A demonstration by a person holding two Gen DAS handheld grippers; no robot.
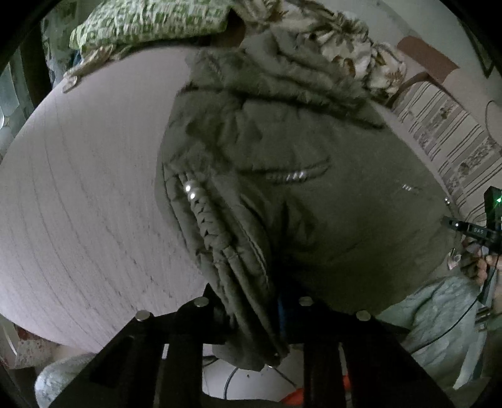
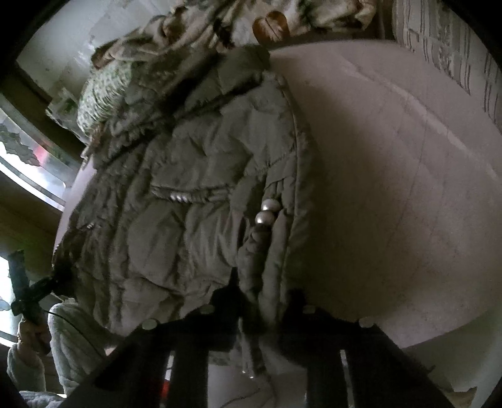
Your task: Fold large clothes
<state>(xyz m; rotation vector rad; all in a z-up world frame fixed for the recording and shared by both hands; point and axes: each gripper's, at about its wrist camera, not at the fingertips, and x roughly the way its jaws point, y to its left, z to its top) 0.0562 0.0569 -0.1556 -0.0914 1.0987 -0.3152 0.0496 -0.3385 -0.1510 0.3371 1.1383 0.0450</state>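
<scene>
Olive-green padded jacket (image 1: 313, 194) lies on the pale mattress sheet (image 1: 88, 194), fur-trimmed hood (image 1: 282, 75) at the far end against a heap of patterned bedding (image 1: 150, 22). Near hem hangs over the near edge of the bed.

Left gripper (image 1: 254, 314): jaws closed down on the bunched left-side hem edge of the jacket, by the braided trim with pearl beads (image 1: 189, 191). Fabric fills the gap; fingertips themselves are buried in cloth.

Right gripper (image 2: 257, 317): likewise pinched on the thick hem folds at the right side, just below the pearl beads (image 2: 266, 210). Only a narrow gap, packed with fabric.

Each wrist view shows the other gripper at the frame margin, well apart across the hem: right one at (image 1: 477, 232), left one at (image 2: 28, 295).

Risks, as judged from this state:
- Padding is thick and slick; each grip holds a wad of several layers, so one layer could slide out on lifting and the fold would go lopsided.
- Hem overhangs the near edge, so a lost grip would likely let the jacket's weight pull it toward the floor.
- Hood touches the bedding heap; carrying the hem toward the far end could snag or drag that bedding.
- Beaded trim sits close to both grips; pinching a bead could pop it off or spoil the hold.
</scene>
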